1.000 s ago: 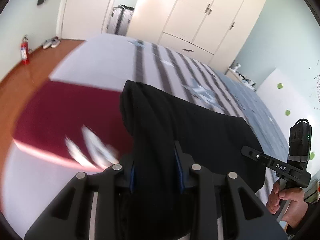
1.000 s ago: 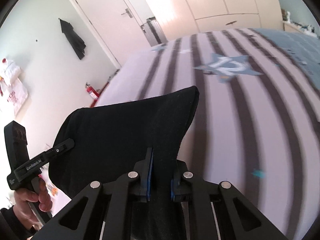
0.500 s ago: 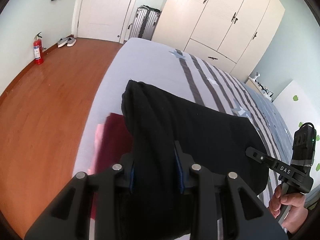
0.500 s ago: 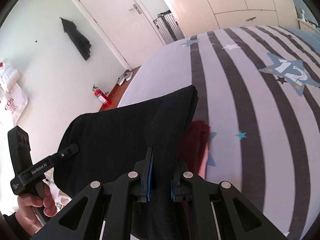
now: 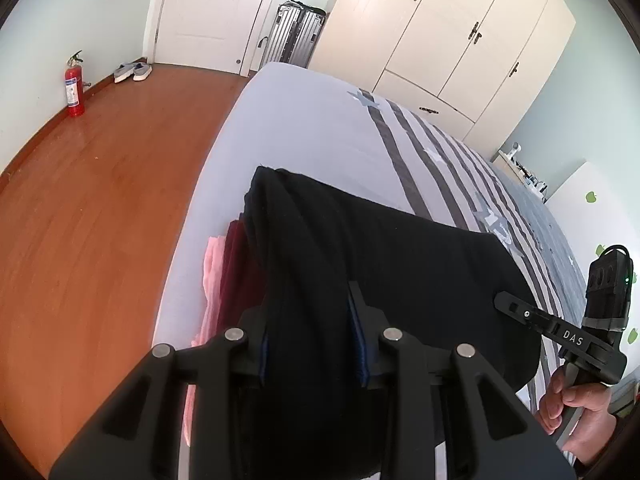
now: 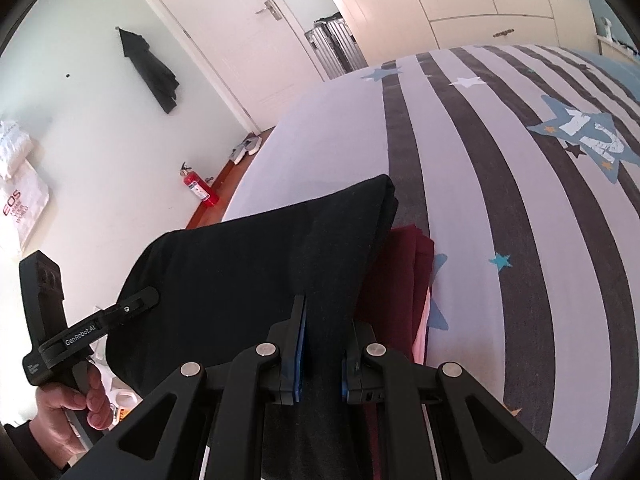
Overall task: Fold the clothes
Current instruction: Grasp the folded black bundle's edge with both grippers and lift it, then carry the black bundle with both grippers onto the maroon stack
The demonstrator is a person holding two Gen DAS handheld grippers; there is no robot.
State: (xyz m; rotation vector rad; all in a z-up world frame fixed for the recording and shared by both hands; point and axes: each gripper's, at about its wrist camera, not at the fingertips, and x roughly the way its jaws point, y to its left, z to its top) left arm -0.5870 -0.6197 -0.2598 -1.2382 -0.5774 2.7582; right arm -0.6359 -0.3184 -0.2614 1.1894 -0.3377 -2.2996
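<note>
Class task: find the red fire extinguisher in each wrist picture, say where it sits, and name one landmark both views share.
Left wrist view: fire extinguisher at far left, upper part, on the wooden floor against the wall.
Right wrist view: fire extinguisher left of centre, beside the bed's corner.
Shared landmark: the silver suitcase next to the white door.

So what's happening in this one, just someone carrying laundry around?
A person holds a folded black garment stretched between two handheld grippers, the left gripper and right gripper each clamped on one end. It hangs just above a small stack of folded clothes, dark red and pink, near the edge of a striped bed. It looks about to be set on that stack.
</note>
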